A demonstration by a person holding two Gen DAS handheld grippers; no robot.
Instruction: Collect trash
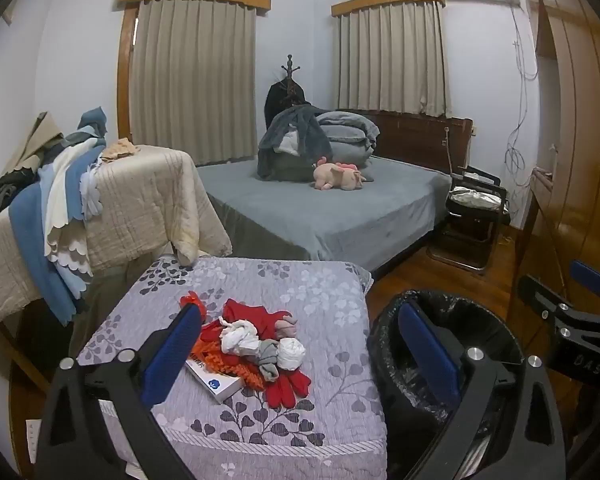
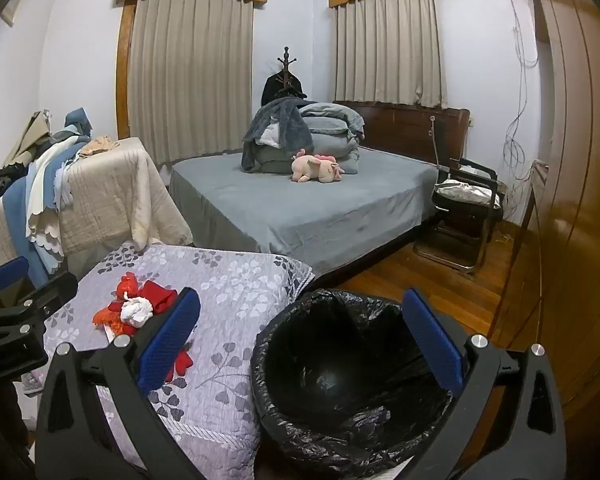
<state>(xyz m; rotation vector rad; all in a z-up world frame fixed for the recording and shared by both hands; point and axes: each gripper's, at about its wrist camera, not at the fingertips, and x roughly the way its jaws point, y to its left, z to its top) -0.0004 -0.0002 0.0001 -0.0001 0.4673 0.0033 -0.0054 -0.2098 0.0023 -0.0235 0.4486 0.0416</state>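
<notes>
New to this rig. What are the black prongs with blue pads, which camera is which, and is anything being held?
No robot: a person carries two handheld grippers, each with a fisheye camera looking along its fingers. One picture is from the left gripper, the other from the right gripper. The blue pads are the fingertips; both stand wide open, holding nothing. On the floral quilt lies a pile: crumpled white paper wads, red gloves, orange shreds and a small white box. Beside it, on the floor, stands a bin with a black liner, which looks empty.
</notes>
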